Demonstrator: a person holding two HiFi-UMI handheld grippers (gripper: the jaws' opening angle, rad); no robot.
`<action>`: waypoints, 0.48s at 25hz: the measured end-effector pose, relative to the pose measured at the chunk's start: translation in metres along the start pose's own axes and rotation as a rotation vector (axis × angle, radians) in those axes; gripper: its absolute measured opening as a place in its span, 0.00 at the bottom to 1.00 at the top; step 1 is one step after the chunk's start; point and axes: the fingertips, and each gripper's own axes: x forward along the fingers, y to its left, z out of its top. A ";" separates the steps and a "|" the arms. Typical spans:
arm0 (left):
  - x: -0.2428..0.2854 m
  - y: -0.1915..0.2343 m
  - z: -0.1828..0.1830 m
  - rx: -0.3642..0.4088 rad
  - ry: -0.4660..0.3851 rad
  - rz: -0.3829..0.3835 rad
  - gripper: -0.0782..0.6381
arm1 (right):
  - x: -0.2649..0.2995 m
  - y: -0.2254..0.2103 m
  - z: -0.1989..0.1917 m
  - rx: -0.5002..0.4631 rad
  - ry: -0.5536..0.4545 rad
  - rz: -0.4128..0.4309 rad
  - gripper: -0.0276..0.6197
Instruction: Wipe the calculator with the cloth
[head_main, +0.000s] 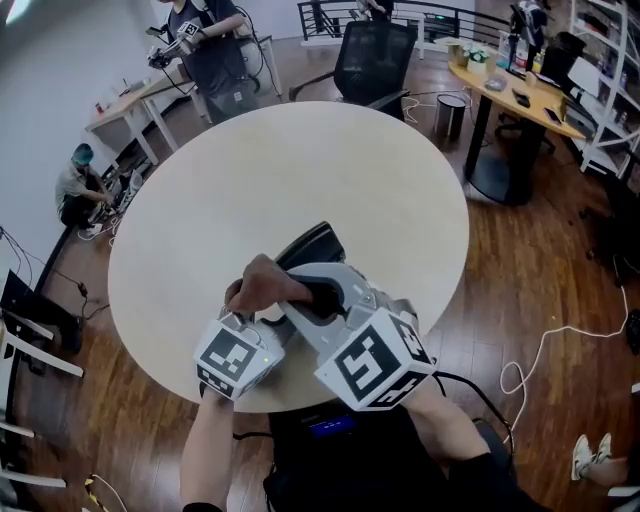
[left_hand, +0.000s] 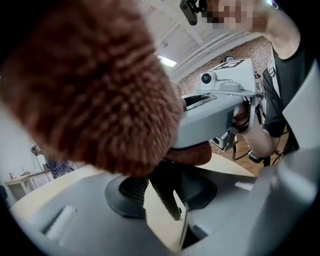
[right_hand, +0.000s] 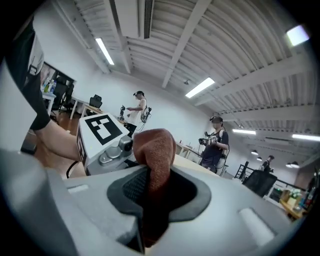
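Right jaws: the right gripper (right_hand: 150, 196) is clamped on the cloth (right_hand: 156, 150). A fold stands past the tips, judged to serve as the wiping pad.
Left jaws: the left gripper (left_hand: 163, 194) is set narrow, with a dark wedge (left_hand: 168, 201) in the gap. Grip unconfirmed; probably there to steady the work.
Cloth bulk: hangs close over the left jaws.
Calculator (head_main: 312, 245): dark slab on the desk (head_main: 300, 150), just beyond both grippers, its near end under the cloth.
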 end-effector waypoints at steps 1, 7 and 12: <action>0.000 0.000 0.000 0.006 -0.003 -0.001 0.31 | -0.001 -0.006 -0.002 0.021 -0.007 -0.007 0.17; 0.000 -0.001 0.001 0.006 -0.013 0.000 0.31 | -0.024 -0.084 -0.046 0.214 0.026 -0.180 0.17; -0.003 -0.005 0.002 0.014 -0.010 -0.013 0.30 | -0.045 -0.122 -0.076 0.307 0.071 -0.312 0.17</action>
